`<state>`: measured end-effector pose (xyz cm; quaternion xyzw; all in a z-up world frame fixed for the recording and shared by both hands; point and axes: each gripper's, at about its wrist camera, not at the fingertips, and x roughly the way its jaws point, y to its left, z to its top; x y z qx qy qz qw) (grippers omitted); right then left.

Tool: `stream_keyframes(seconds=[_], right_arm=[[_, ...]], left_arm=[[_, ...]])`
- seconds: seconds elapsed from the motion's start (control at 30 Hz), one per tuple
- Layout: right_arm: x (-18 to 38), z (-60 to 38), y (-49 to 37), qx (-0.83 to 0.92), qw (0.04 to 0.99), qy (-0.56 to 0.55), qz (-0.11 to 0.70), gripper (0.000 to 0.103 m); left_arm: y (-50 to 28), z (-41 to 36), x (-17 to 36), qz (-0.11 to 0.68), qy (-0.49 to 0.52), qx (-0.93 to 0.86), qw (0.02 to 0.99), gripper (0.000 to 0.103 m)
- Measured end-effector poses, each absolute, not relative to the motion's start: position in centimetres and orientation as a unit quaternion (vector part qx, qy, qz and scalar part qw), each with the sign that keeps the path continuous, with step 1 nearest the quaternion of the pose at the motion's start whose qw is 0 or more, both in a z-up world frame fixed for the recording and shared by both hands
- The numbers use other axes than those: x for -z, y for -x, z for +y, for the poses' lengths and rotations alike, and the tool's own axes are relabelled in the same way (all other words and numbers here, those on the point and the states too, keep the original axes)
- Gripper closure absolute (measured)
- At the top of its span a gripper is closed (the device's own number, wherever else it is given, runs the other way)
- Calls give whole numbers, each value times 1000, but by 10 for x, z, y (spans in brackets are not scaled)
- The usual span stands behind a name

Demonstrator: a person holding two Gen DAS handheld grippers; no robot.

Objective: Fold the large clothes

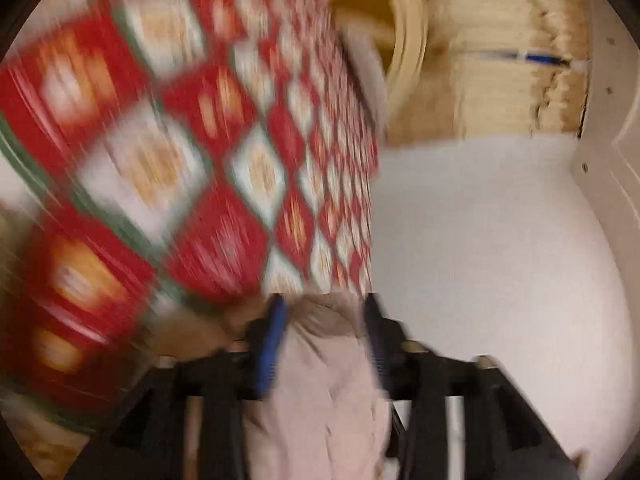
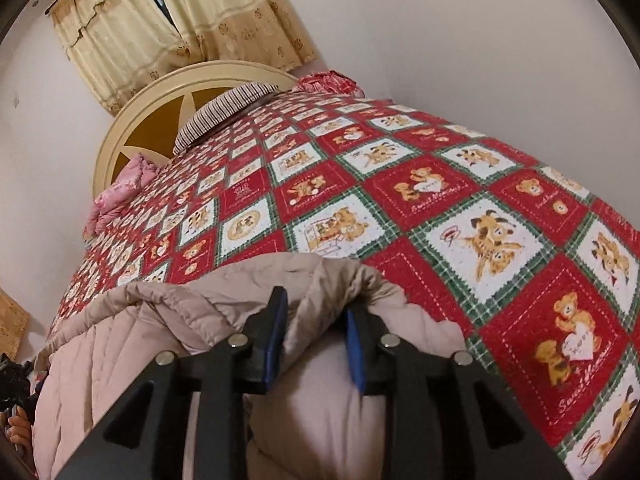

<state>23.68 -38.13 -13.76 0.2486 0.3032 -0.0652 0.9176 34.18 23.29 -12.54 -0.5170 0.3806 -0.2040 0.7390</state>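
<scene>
My right gripper [image 2: 316, 308] and left gripper [image 1: 326, 310] each have fingers clamped on the beige coat [image 2: 132, 344], bunched low in frame on the quilt [image 2: 420, 184]. Pillow [image 2: 224, 110] and headboard [image 2: 140, 116] sit upper left; left view is blurred.

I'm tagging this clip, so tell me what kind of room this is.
A bedroom, most likely: a bed with a red patchwork teddy-bear quilt, a round cream headboard and a striped pillow, with curtains behind.

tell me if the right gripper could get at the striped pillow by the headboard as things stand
Probably not: the right gripper is clamped on the beige padded coat, and the striped pillow lies far across the bedspread.
</scene>
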Motion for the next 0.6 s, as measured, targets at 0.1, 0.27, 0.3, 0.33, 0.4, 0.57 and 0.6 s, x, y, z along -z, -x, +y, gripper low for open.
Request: stream_keyframes(seconds=[0.1,0.27,0.3,0.33,0.4,0.57,0.6], right_arm=[[139,-382,-237,63,916,-252,304,72],[138,-377,-247,71,912,-240,325,71],[136,-375,-252,71,909,-236,336,70],[127,-374,-255,68,905,-232,351,68],[100,-372,-242,63,916,-234,321,65],[16,-326,-160,17,963,-175,202,62],[9,-304,-147,-10,967,-145,211,62]], left_arm=[[-319,257,90,344,489,146,789,34],[-283,180,19,353,240,168,889,34],[-275,160,9,346,206,183,897,34],[-264,137,1,339,179,202,901,34],[-250,106,-1,338,158,224,900,34],[-234,39,24,333,119,263,897,34],[-228,24,33,333,103,263,900,34]])
